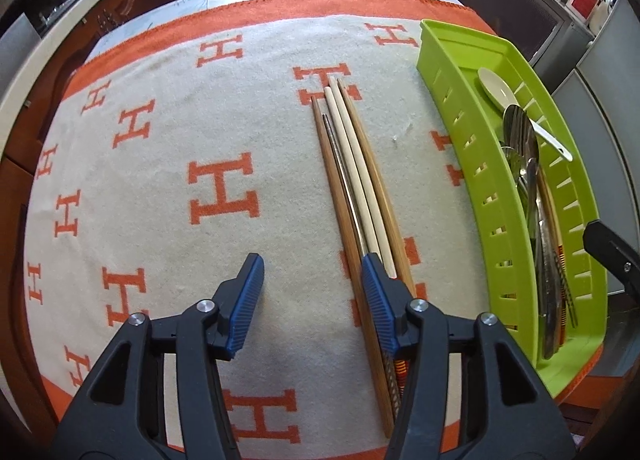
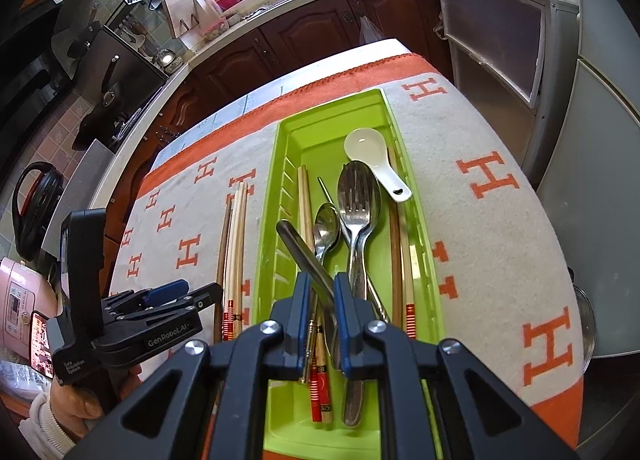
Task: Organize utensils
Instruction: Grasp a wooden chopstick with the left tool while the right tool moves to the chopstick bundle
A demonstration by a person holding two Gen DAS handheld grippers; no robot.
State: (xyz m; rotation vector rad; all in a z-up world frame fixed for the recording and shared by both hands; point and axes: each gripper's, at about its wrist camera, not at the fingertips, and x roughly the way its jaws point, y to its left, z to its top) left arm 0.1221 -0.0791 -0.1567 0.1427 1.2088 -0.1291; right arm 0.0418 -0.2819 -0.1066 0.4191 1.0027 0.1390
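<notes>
four chopsticks (image 1: 352, 180) lie side by side beside green utensil tray (image 1: 460, 108).

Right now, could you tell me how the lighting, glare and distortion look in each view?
Left wrist view: even light, a soft shadow under the left gripper, and the tray bowed by the fisheye. Right wrist view: the window is blown out, the white spoon and fork glint, and the counter edge curves.

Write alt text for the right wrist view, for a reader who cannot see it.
The right gripper is closed on a metal utensil handle over a green tray holding spoons, a fork, chopsticks and a white spoon. The tray sits on a white and orange cloth. More chopsticks lie on the cloth left of the tray, near the open left gripper.
</notes>
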